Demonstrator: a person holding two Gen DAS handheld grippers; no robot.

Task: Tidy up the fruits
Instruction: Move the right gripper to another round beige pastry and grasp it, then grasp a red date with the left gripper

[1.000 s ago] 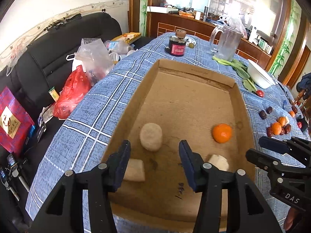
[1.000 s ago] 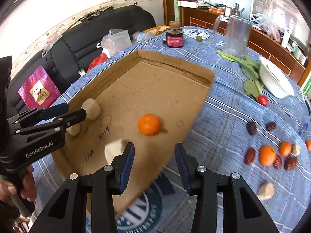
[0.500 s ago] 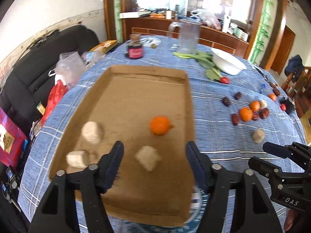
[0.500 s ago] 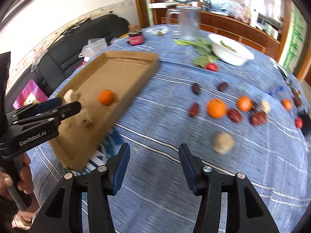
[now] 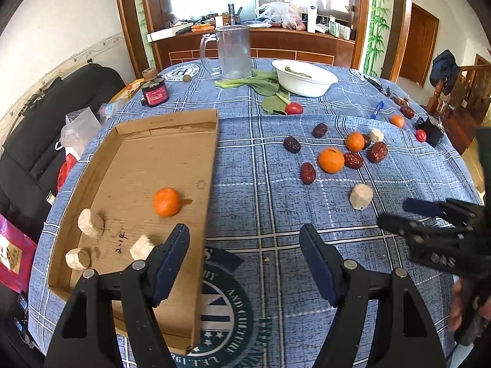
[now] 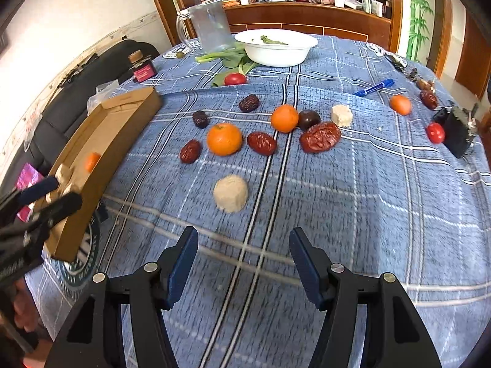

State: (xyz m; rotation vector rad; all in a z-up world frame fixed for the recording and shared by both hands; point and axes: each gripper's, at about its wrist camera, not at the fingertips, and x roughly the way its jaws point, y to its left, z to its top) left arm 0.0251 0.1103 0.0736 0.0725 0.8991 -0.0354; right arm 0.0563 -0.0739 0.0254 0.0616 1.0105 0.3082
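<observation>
White bowl [image 6: 276, 49], jug [image 6: 208, 24], pen [image 6: 373, 87] — beyond the scattered fruit [image 6: 224, 139]

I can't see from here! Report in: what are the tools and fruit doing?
Left tool and right tool opening, both empty. One orange in cardboard tray, rest on tablecloth. Path clear.

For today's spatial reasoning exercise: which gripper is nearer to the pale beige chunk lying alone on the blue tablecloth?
Right. The right gripper hovers just short of the beige chunk, jaws opening and empty. The left gripper, also opening, sits by the cardboard tray, with the chunk off to its right.
</observation>
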